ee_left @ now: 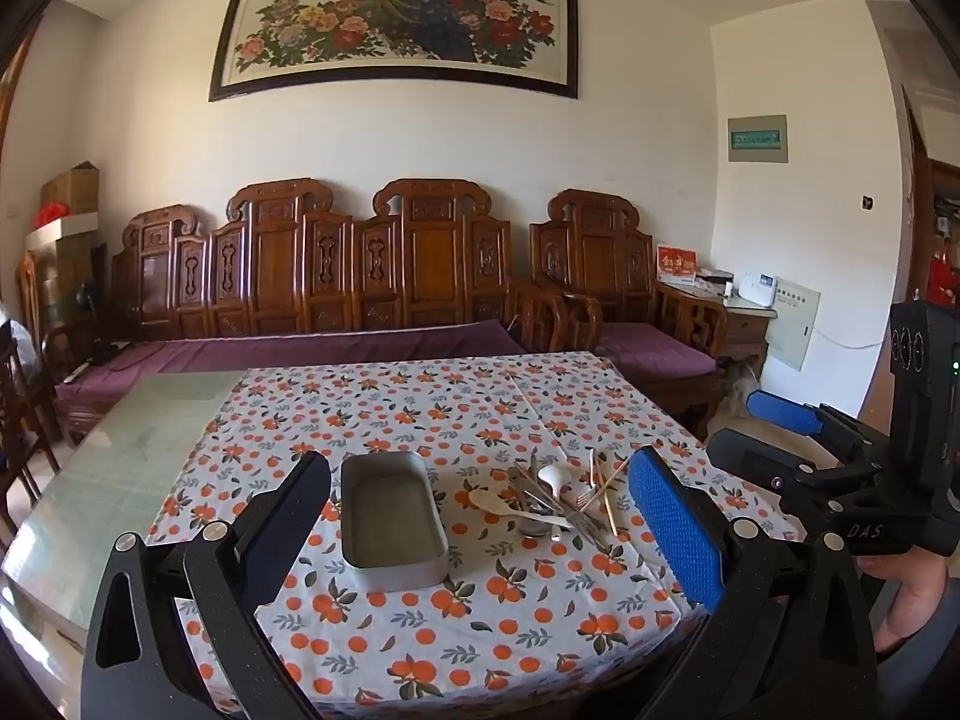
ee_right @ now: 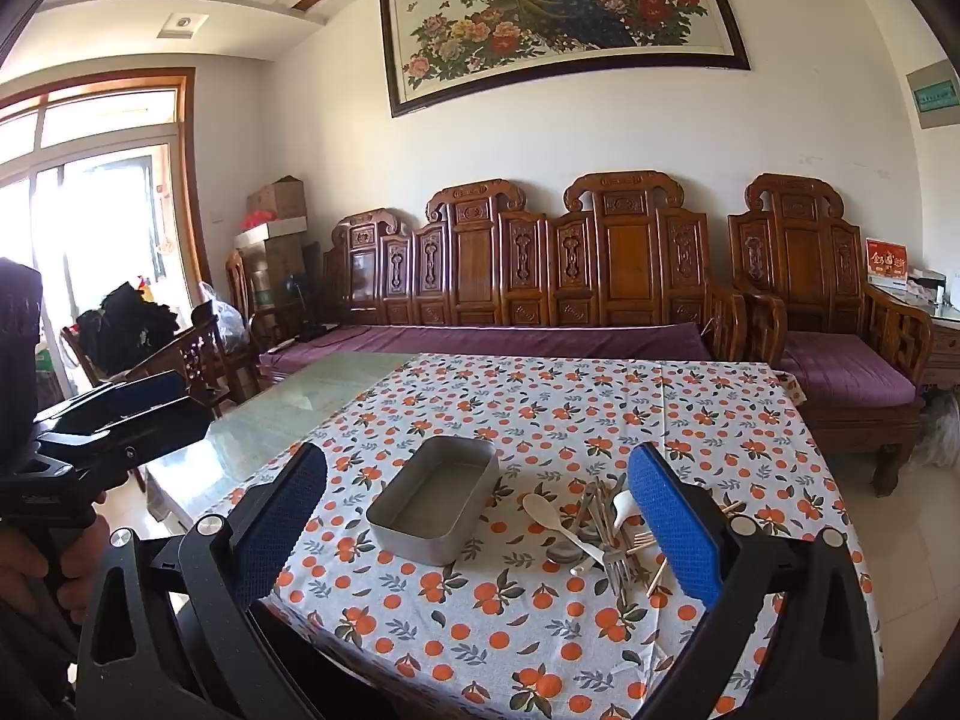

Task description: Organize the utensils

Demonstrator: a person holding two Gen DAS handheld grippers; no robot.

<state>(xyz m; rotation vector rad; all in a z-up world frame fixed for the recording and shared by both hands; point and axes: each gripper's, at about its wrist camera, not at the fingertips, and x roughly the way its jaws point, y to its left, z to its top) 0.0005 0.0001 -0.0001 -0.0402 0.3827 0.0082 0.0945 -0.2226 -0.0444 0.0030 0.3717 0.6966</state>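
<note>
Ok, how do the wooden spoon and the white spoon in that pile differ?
The wooden spoon is pale tan with its bowl at the pile's edge nearest the metal tray; the white spoon is glossy white, bowl on the side away from the tray. The wooden one lies flat; the white one is propped on the forks. Both are untouched.

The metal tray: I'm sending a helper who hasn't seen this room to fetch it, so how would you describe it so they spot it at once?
Find the table with the orange-patterned tablecloth in front of the carved wooden sofa. On the cloth lies a heap of utensils; directly beside it sits the metal tray. It is the only container there: a plain grey rectangular tin with rounded corners, shallow and empty.
</note>
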